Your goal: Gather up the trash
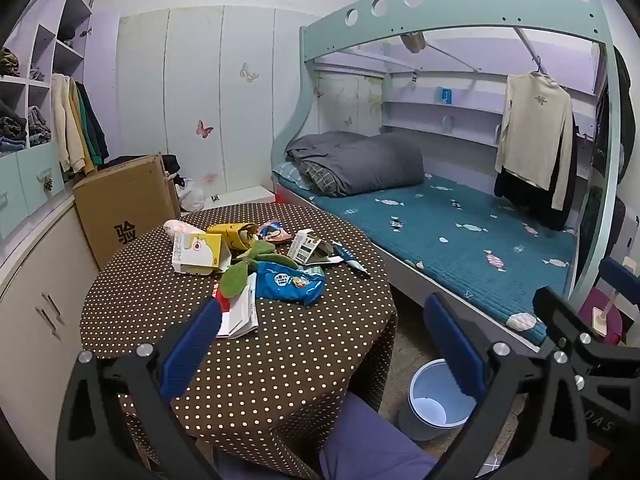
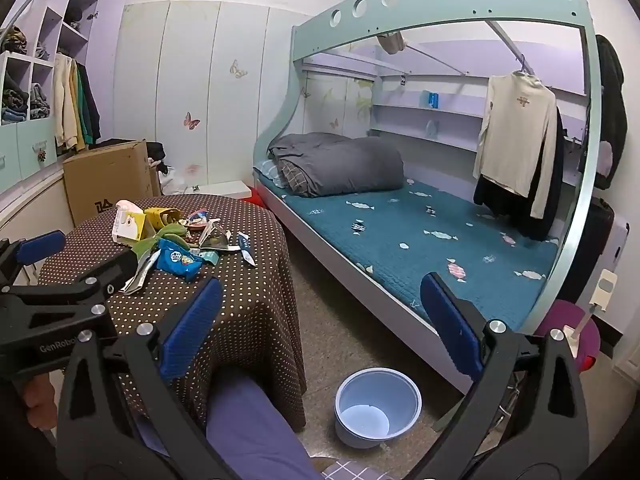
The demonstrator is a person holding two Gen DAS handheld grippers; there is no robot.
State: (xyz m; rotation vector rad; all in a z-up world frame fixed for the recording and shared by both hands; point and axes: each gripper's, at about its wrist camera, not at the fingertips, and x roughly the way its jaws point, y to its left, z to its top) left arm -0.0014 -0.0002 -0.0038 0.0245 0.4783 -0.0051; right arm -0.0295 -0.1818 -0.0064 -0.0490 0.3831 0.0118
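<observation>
Several pieces of trash lie on a round table with a brown polka-dot cloth [image 1: 280, 360]: a yellow and white carton [image 1: 196, 254], a yellow wrapper [image 1: 236, 234], a blue snack bag [image 1: 288, 286], a white carton [image 1: 306, 246] and a red and white paper box [image 1: 240, 314]. My left gripper [image 1: 322, 312] hangs open over the table's near side, nothing between its fingers. My right gripper [image 2: 322, 290] is open over the floor between the table [image 2: 248, 312] and the bed. A pale blue bin [image 2: 352, 436] stands on the floor below it, also seen in the left wrist view [image 1: 420, 426].
A bunk bed with a teal mattress [image 2: 420, 220] fills the right side. A cardboard box [image 1: 124, 200] and cabinets [image 1: 36, 300] stand left of the table. The person's trouser leg [image 2: 248, 428] is in the foreground. A purple stool [image 2: 572, 328] sits at the far right.
</observation>
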